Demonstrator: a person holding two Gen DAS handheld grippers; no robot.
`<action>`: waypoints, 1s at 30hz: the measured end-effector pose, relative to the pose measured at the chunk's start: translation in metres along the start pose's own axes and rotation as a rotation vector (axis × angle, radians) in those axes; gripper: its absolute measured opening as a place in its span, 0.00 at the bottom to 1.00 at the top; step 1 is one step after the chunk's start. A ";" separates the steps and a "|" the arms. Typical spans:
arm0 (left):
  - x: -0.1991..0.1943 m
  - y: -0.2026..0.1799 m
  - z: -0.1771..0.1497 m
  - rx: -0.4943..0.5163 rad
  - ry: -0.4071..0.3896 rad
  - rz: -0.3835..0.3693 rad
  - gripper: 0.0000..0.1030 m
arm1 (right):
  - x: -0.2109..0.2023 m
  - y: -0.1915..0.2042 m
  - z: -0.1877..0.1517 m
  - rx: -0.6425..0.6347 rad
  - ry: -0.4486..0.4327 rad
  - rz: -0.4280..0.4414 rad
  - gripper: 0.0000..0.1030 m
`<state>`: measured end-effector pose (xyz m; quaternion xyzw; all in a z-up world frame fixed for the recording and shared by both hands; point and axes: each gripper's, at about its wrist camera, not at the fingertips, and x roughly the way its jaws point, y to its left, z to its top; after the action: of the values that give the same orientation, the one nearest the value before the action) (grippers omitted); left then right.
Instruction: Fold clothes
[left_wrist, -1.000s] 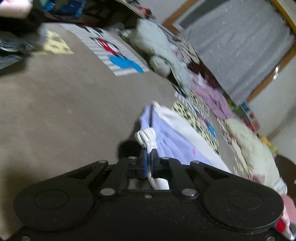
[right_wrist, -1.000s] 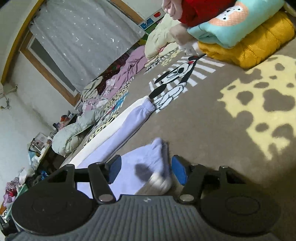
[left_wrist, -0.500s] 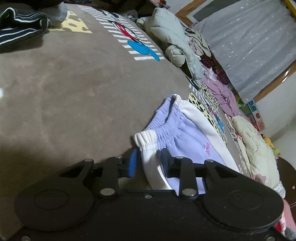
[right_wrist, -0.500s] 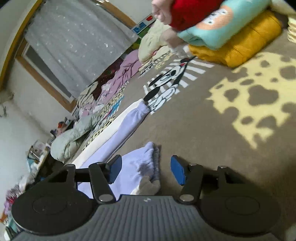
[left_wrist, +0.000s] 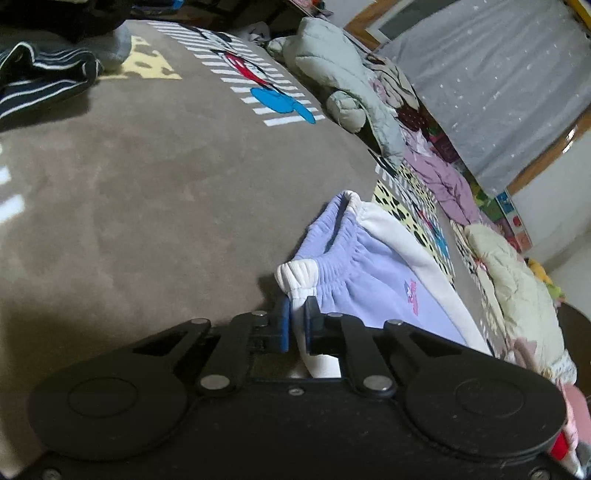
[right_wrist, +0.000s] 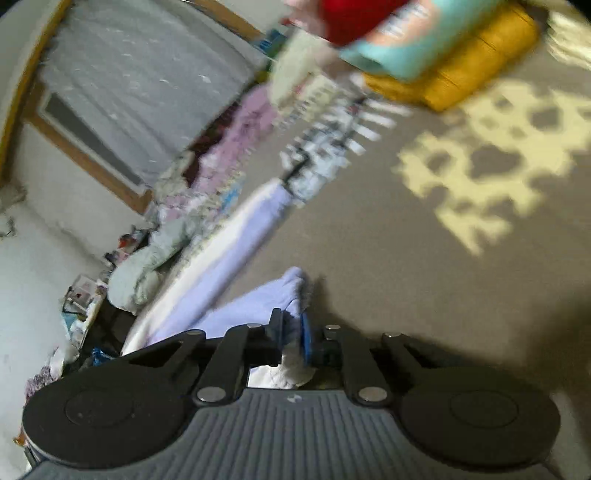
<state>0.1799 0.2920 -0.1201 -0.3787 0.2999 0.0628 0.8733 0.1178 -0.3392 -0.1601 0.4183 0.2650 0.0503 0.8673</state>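
Far left in the left wrist view there's a striped dark garment (left_wrist: 40, 79) bunched on the brown rug (left_wrist: 147, 192). Further right, at the far side of the rug, is a cartoon print (left_wrist: 255, 85), and past that a pale green puffy jacket (left_wrist: 343, 77) lies at the rug's edge. The lavender pants (left_wrist: 373, 280) lie on the rug right in front of the camera, waistband toward the left, with a white side stripe along the far edge. The left gripper (left_wrist: 295, 325) is pinched tight on the white corner of the waistband, cloth squeezed between the blue pads. A grey curtain (left_wrist: 491, 81) hangs far right.

The right wrist view is pretty blurry. The pants (right_wrist: 236, 258) stretch away on the left, one leg reaching toward the far side. The right gripper (right_wrist: 291, 336) is clamped onto a lavender pant cuff, fabric bunched between the pads. Far right there's a yellow cushion (right_wrist: 476, 62) with a teal folded blanket (right_wrist: 417, 40) on top of it.
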 end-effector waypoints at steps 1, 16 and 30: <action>0.003 0.002 0.001 -0.006 0.009 0.005 0.05 | 0.000 -0.004 0.000 0.019 0.011 -0.009 0.11; 0.011 0.015 0.001 -0.084 0.024 -0.052 0.06 | 0.011 0.007 -0.016 0.002 0.027 0.004 0.11; -0.004 0.026 0.017 -0.063 0.041 -0.037 0.27 | -0.035 0.029 -0.033 -0.050 0.013 -0.121 0.33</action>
<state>0.1757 0.3228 -0.1249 -0.4128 0.3086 0.0485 0.8556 0.0750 -0.3086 -0.1407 0.3796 0.2940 0.0070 0.8772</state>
